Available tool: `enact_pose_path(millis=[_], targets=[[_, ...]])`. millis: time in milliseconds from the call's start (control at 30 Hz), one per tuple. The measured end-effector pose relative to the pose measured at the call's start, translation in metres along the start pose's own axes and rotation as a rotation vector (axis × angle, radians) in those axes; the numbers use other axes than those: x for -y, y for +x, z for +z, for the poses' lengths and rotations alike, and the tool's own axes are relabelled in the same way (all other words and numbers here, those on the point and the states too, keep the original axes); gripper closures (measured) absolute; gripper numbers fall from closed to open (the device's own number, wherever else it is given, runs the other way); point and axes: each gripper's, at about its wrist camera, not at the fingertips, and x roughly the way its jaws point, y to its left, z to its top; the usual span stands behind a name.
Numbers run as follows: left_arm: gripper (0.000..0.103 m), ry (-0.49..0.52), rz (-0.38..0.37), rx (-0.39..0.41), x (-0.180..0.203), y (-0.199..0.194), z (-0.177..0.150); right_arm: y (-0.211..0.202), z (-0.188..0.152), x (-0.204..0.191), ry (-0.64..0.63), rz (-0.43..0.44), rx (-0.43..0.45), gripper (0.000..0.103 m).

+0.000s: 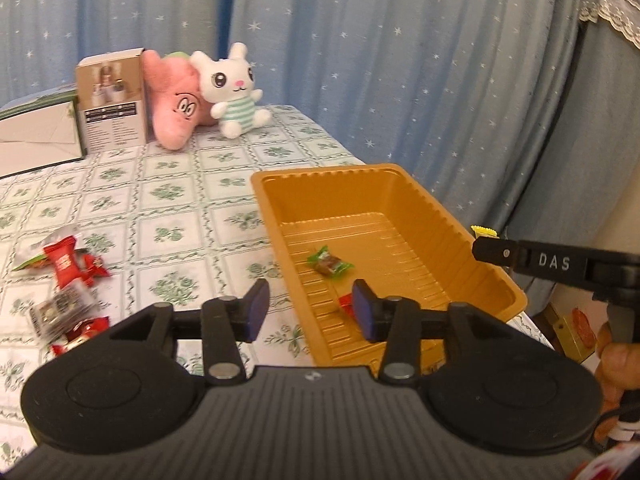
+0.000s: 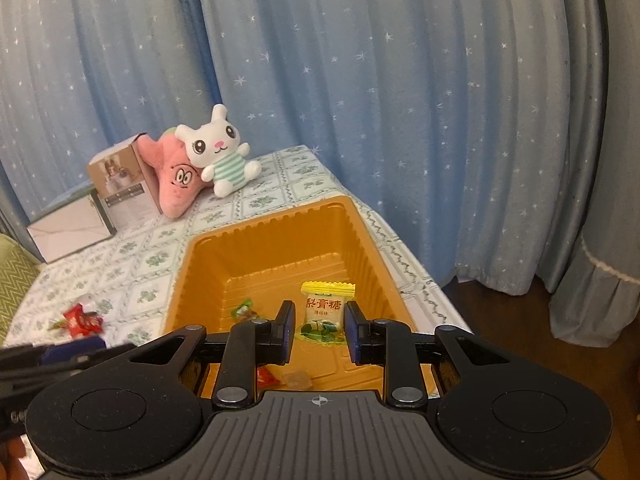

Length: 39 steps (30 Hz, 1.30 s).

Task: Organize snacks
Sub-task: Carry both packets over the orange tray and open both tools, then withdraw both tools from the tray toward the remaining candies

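Note:
An orange plastic tray (image 1: 404,188) sits at the table's right edge. My left gripper (image 1: 310,310) hovers over its near left wall, open, with nothing between its blue pads. On the tray floor lie a green-wrapped candy (image 1: 330,264) and a red snack (image 1: 343,303), half hidden behind the right finger. My right gripper (image 2: 320,332) is shut on a yellow candy packet (image 2: 325,312), held upright above the tray (image 2: 280,216). Below it are the green candy (image 2: 244,312), a red candy (image 2: 266,378) and a clear-wrapped one (image 2: 297,380). The right gripper (image 1: 480,248) shows from the side in the left wrist view.
A pile of loose snacks (image 1: 68,272), red and clear wrappers, lies on the floral tablecloth (image 1: 180,208) left of the tray. A pink plush (image 1: 176,100), a white rabbit plush (image 1: 236,92) and a brown box (image 1: 112,100) stand at the back. Blue curtains hang behind.

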Motion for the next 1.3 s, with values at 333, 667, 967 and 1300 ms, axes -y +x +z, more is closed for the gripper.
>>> enact_pose_path(millis=[333, 667, 967, 1300], targets=[[0.028, -0.005, 0.029, 0.027, -0.013, -0.023, -0.006, -0.002, 0.009, 0.000, 0.074, 0.094, 0.035, 0.051], [0.018, -0.039, 0.052, 0.025, -0.024, -0.060, -0.024, -0.048, -0.009, -0.005, 0.090, 0.051, 0.036, 0.050], [0.016, -0.081, 0.090, 0.029, -0.044, -0.107, -0.044, -0.086, -0.046, -0.047, 0.023, 0.086, 0.012, 0.045], [0.014, -0.114, 0.177, 0.023, -0.085, -0.153, -0.061, -0.098, -0.068, -0.102, -0.052, 0.167, -0.026, 0.044]])
